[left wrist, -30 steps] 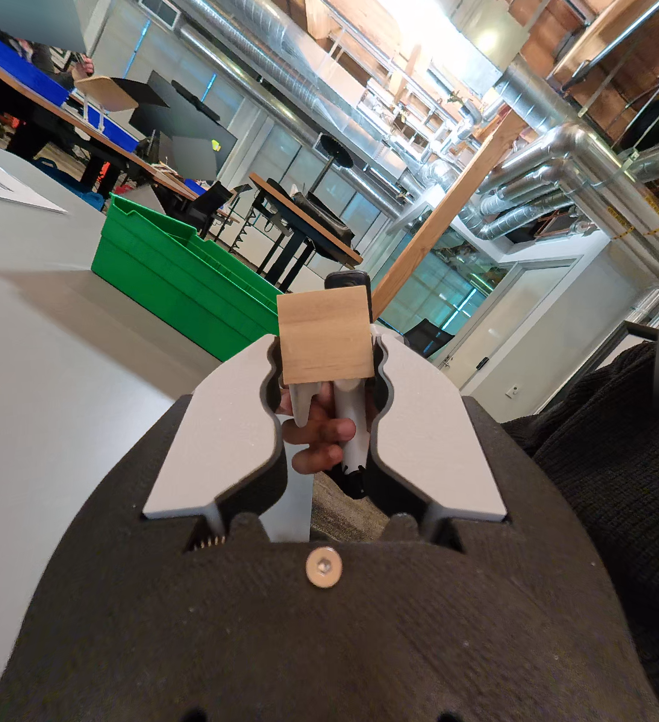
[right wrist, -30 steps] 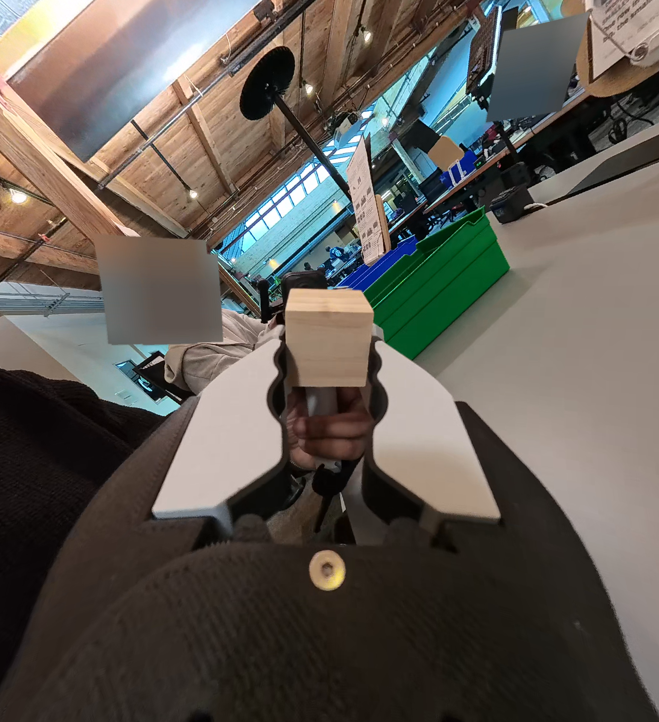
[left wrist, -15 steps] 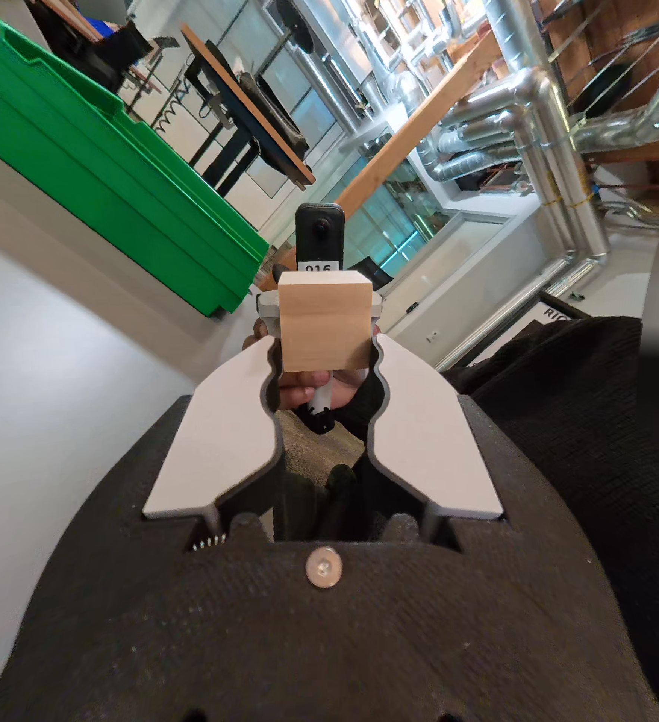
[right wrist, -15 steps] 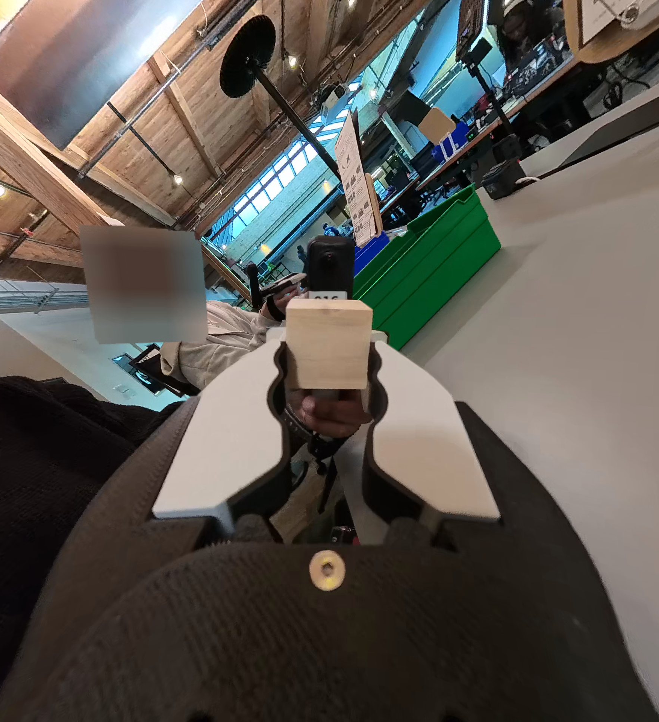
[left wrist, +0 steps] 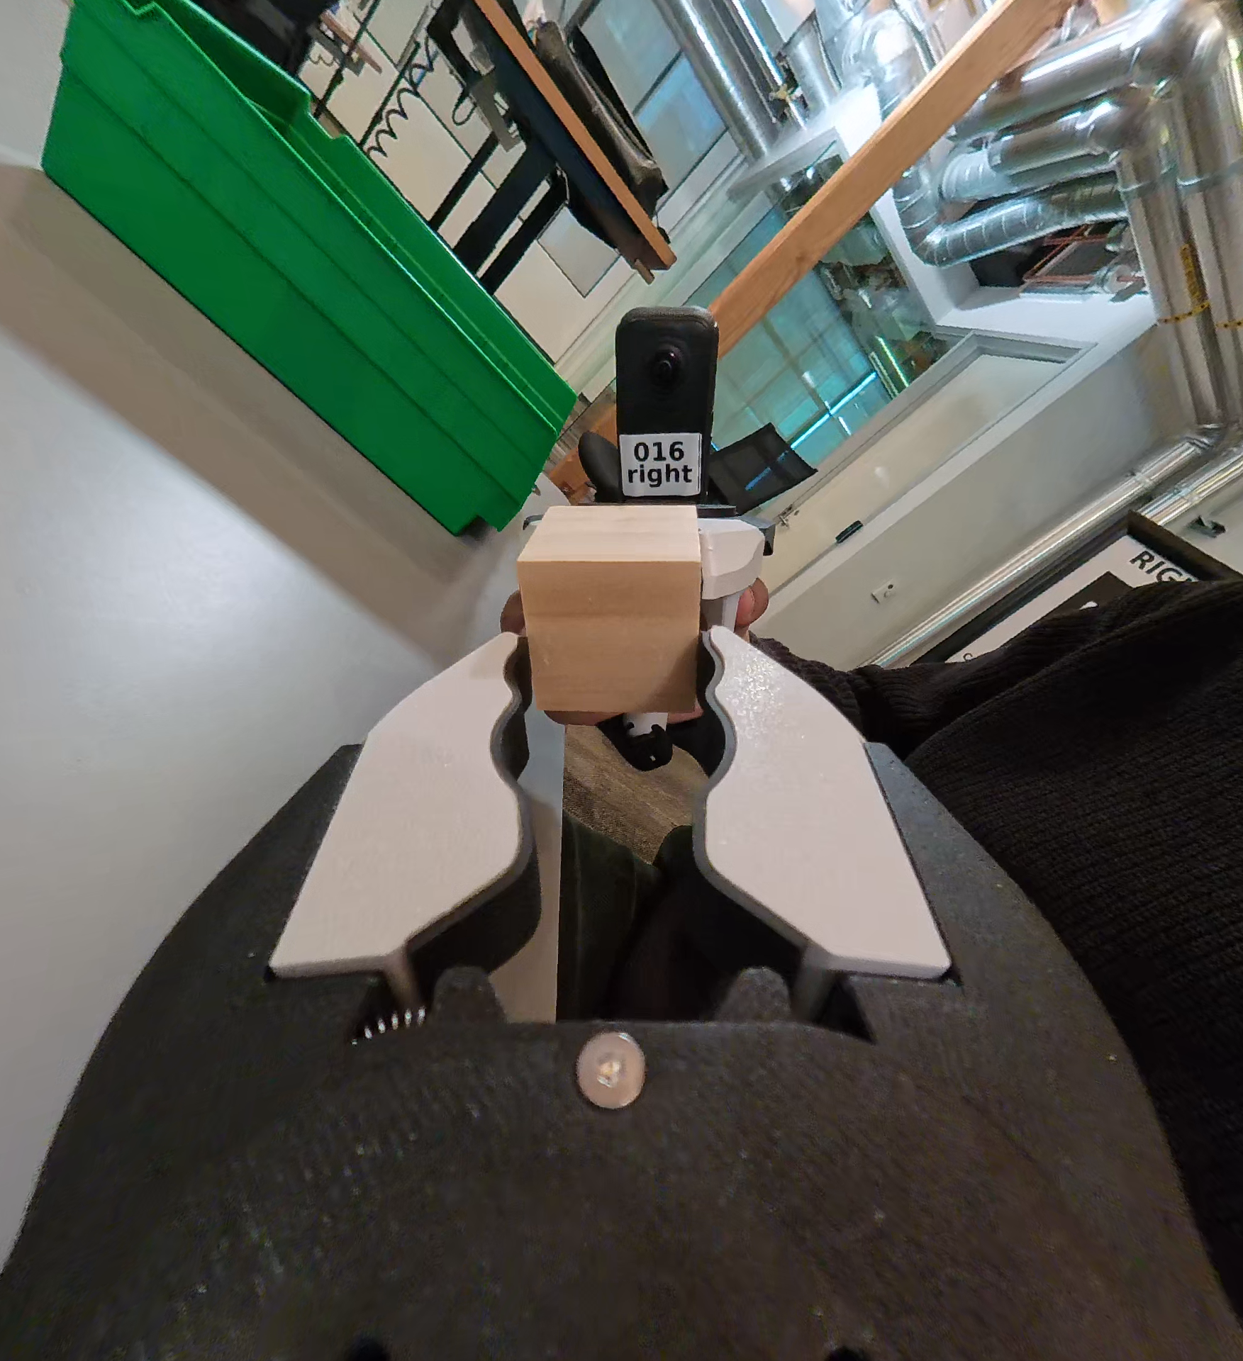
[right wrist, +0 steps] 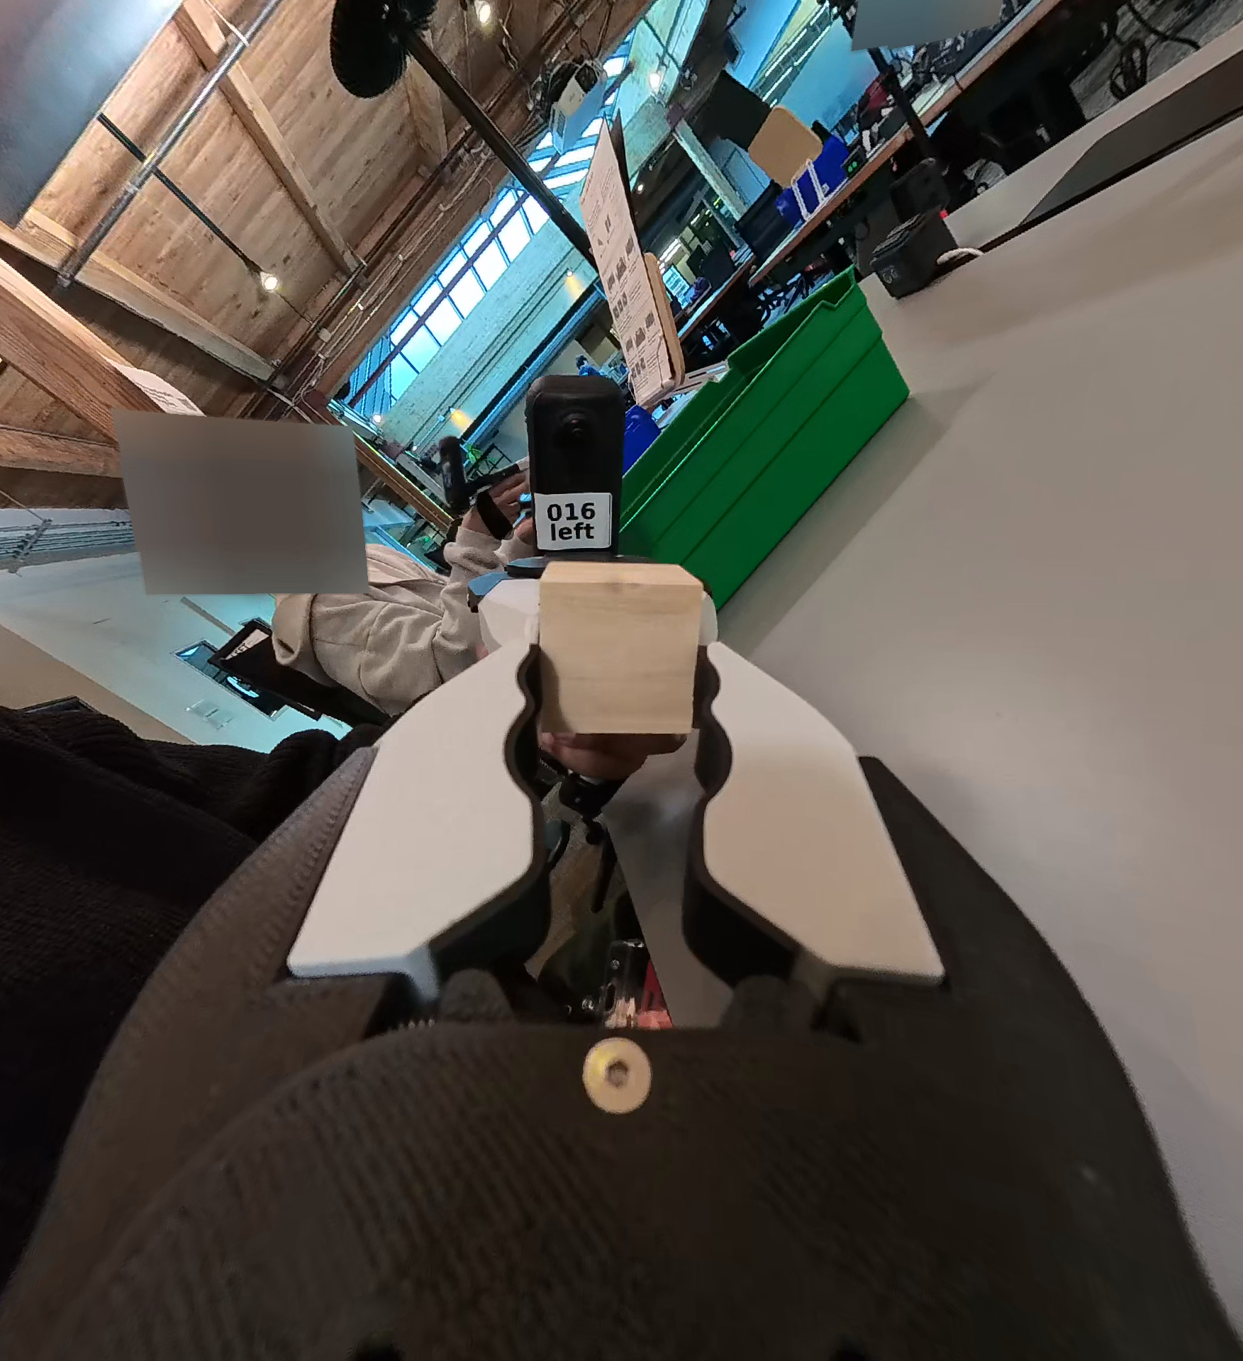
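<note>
Lately, both grippers had swung level to face each other above the tabletop edge, the left gripper and right gripper jointly clamped on one block, a green bin well beyond.

Green bin ahead (bare tabletop beside)

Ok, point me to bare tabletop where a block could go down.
Bare grey table lies between the green bin and the left gripper, and in the right wrist view from the bin toward the small black box. It is crowded where the right gripper faces the left around the wooden block.
</note>
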### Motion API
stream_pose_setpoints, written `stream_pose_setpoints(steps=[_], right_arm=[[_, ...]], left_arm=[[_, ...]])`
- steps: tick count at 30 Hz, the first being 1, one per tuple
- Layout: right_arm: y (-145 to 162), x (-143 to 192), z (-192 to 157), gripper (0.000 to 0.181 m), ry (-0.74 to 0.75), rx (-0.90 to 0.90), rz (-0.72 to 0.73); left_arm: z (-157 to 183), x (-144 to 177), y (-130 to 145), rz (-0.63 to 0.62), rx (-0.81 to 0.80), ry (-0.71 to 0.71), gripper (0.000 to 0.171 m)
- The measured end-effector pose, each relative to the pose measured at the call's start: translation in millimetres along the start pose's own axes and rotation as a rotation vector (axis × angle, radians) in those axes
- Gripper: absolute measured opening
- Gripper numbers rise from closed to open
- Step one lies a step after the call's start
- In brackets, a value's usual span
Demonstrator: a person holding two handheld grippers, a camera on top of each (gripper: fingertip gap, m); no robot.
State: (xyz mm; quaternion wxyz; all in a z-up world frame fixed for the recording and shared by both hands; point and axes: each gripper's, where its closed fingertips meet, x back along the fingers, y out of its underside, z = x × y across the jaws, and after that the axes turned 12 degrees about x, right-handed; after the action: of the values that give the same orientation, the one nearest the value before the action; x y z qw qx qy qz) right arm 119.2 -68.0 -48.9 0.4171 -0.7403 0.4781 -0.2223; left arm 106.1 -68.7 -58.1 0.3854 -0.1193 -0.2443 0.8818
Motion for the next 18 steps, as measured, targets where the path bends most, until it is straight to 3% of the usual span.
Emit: stream_pose_setpoints(steps=[18], right_arm=[[5.0,-2.2,-2.1,0.040,0.000,0.017,-0.029]], left_arm=[[0.7,2.4,-0.8,-0.005,0.041,0.022,0.044]])
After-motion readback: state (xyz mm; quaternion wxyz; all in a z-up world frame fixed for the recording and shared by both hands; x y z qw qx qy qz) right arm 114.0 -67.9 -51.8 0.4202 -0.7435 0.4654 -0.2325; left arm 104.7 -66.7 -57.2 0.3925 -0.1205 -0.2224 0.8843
